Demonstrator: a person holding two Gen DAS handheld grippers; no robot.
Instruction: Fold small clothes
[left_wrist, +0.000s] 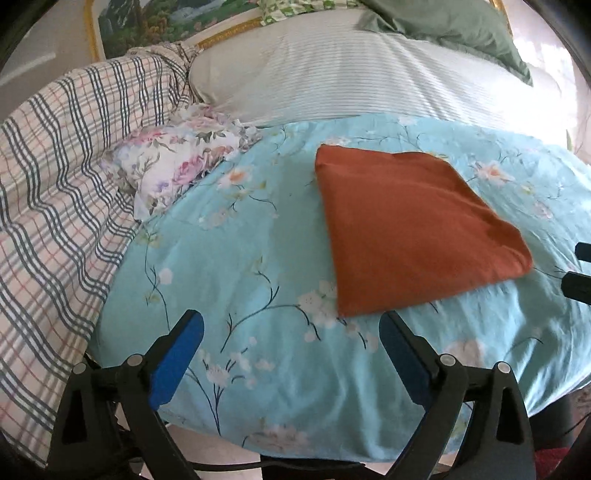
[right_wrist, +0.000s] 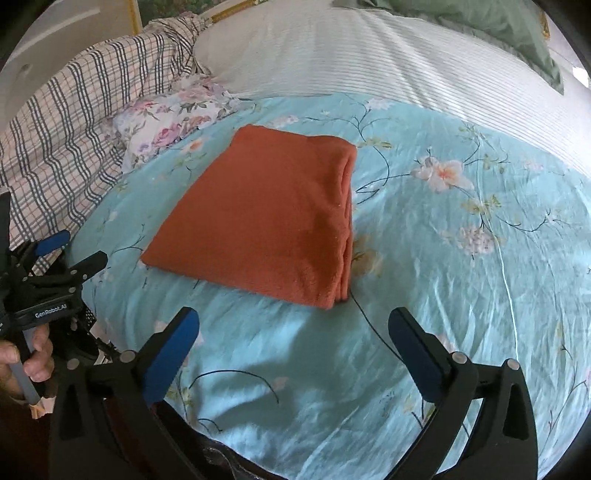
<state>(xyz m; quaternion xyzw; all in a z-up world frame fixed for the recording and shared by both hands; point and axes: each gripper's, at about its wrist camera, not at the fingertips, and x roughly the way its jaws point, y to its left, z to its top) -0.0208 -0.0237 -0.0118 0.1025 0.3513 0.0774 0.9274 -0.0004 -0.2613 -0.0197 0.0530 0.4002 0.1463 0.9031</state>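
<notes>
left hand-held gripper (left_wrist: 291, 339) released | right hand-held gripper (right_wrist: 293, 334) released | folded cloth (right_wrist: 266, 218) apart, perhaps fleece | floral pillow (left_wrist: 173, 166) beside

Rust-orange cloth (right_wrist: 266, 218), plain, no print at all. Under it the sheet (right_wrist: 461, 295) is pale turquoise, scattered with white and peach blossoms on thin dark stems. To the left, a plaid blanket (left_wrist: 62, 206): cream ground, dark blue-green bars, fine red lines. Beside it a white pillow (left_wrist: 173, 166) with pink and lilac roses (grey-green leaves too). Behind, a white cover (right_wrist: 369, 62) with faint narrow stripes, then a sage-green pillow (left_wrist: 454, 29). Both grippers, left (left_wrist: 291, 356) and right (right_wrist: 293, 352), are black with bright blue pads (right_wrist: 171, 356).
</notes>
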